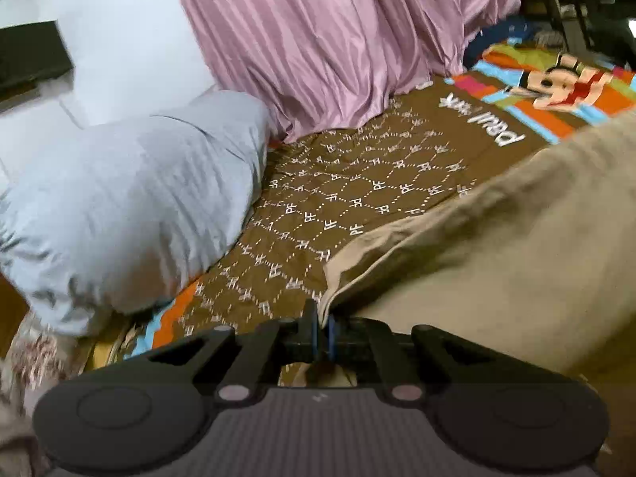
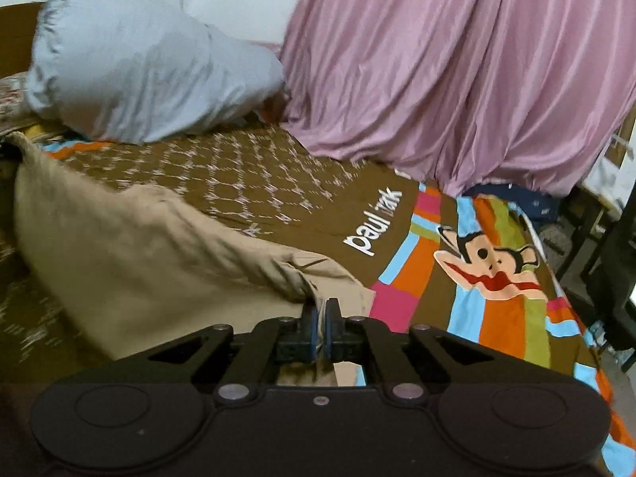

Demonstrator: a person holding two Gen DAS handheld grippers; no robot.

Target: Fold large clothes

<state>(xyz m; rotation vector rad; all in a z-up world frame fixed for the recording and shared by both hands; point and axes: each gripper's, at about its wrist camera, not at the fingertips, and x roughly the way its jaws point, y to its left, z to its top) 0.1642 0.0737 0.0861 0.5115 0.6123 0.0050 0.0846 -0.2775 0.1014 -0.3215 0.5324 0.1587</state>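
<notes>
- Where the black left gripper point(image 1: 322, 314) closes, its blue-lined fingers pinch a corner of the beige garment point(image 1: 497, 246), a matte woven cloth lifted off the bed and creased along its edge.
- Fingers of the right gripper point(image 2: 321, 310) are likewise nearly together, clamping a bunched, wrinkled fold of the beige garment point(image 2: 131, 246), which drapes leftward over the bedsheet point(image 2: 246, 183).
- That brown sheet carries a pale dotted lattice, bright stripes and a cartoon monkey point(image 2: 489, 266).
- A plump, wrinkled grey pillow point(image 1: 131, 198) lies beside the glossy, pleated pink curtain point(image 1: 318, 39).
</notes>
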